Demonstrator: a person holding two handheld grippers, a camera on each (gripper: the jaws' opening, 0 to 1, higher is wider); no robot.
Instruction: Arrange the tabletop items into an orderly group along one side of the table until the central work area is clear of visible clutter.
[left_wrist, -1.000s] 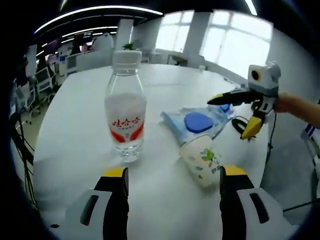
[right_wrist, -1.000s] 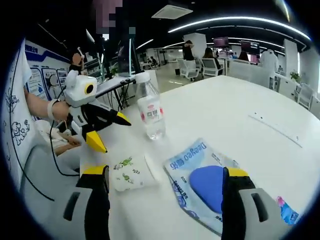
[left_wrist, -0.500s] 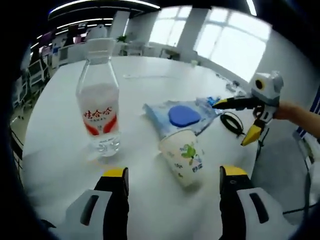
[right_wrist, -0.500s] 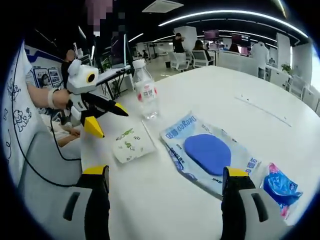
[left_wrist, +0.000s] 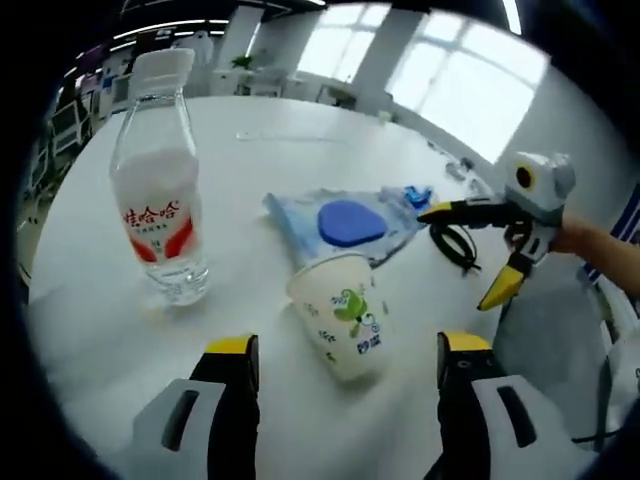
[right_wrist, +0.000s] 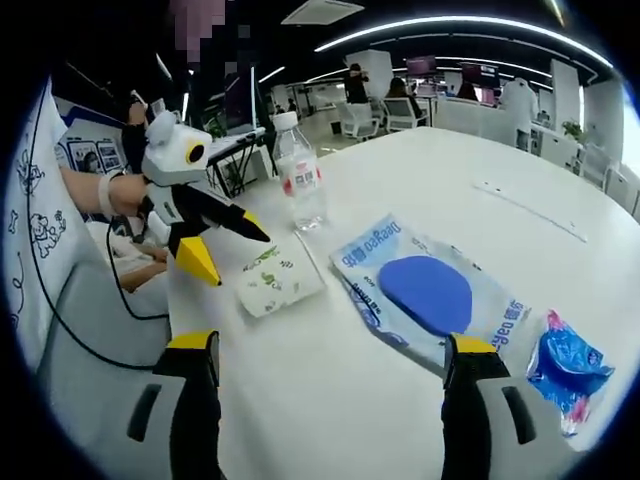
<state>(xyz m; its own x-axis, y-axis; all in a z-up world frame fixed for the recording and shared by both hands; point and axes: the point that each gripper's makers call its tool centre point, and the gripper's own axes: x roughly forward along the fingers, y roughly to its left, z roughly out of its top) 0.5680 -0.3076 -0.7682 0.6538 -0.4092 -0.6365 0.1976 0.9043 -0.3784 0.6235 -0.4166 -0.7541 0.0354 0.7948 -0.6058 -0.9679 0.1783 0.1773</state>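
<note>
A white paper cup (left_wrist: 340, 315) with green print lies on its side, its closed end reaching between the fingertips of my open left gripper (left_wrist: 347, 348), with gaps on both sides. To its left stands a clear water bottle (left_wrist: 160, 200) with a red label. Behind the cup lie a flat blue packet (left_wrist: 345, 222) and a small blue wrapper (left_wrist: 415, 193). My right gripper (left_wrist: 457, 258) hangs open at the right, beyond the packet. In the right gripper view, the open right gripper (right_wrist: 332, 348) faces the packet (right_wrist: 430, 295), cup (right_wrist: 280, 280), bottle (right_wrist: 300, 175) and wrapper (right_wrist: 568, 365); the left gripper (right_wrist: 240, 260) hovers open beside the cup.
The white table (left_wrist: 300, 140) stretches far behind the items. A black cable loop (left_wrist: 455, 245) lies near its right edge. A thin strip (right_wrist: 530, 210) lies further out on the table. Office chairs and desks stand beyond, and a person's sleeve (right_wrist: 30, 230) is at the left.
My left gripper has moved in on the cup, which now lies between its jaws, with the bottle off to the left. The right gripper's view has shifted slightly; both grippers stay open.
</note>
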